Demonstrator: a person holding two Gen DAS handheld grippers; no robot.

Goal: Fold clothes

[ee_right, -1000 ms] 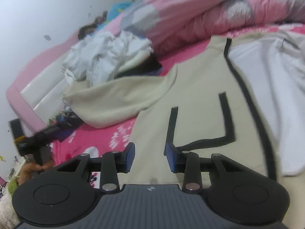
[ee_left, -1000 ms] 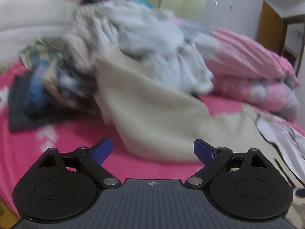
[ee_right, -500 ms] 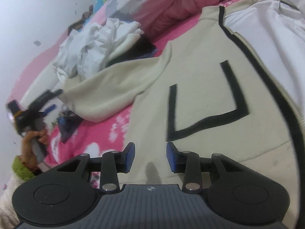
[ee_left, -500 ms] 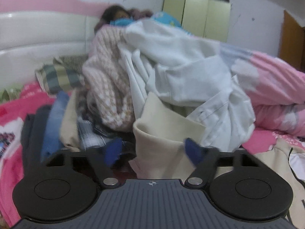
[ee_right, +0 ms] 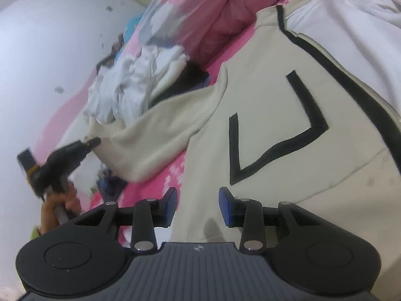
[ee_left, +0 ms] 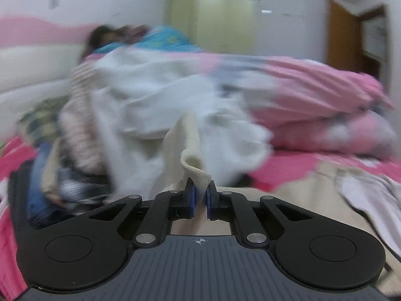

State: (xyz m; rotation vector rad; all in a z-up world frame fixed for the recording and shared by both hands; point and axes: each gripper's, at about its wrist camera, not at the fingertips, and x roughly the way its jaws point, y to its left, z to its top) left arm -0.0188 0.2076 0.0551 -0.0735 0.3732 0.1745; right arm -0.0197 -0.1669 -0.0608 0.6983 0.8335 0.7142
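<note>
2 grippers inspected. Left gripper (ee_left: pixel 200 198): jaws have just closed and now pinch the cuff (ee_left: pixel 194 166) of the cream jacket's sleeve (ee_right: pixel 160 135). Right gripper (ee_right: pixel 198 204): jaws part-open, nothing between them, poised over the jacket's lower front near the black-trimmed pocket (ee_right: pixel 273 130). Cream jacket (ee_right: pixel 288 150) lies spread flat on the pink bedsheet (ee_right: pixel 160 183), sleeve stretched out toward the unfolded clothes pile (ee_left: pixel 160 105). Assessment: folding barely begun; no fold made, first sleeve only gripped, pile not yet dealt with.
</note>
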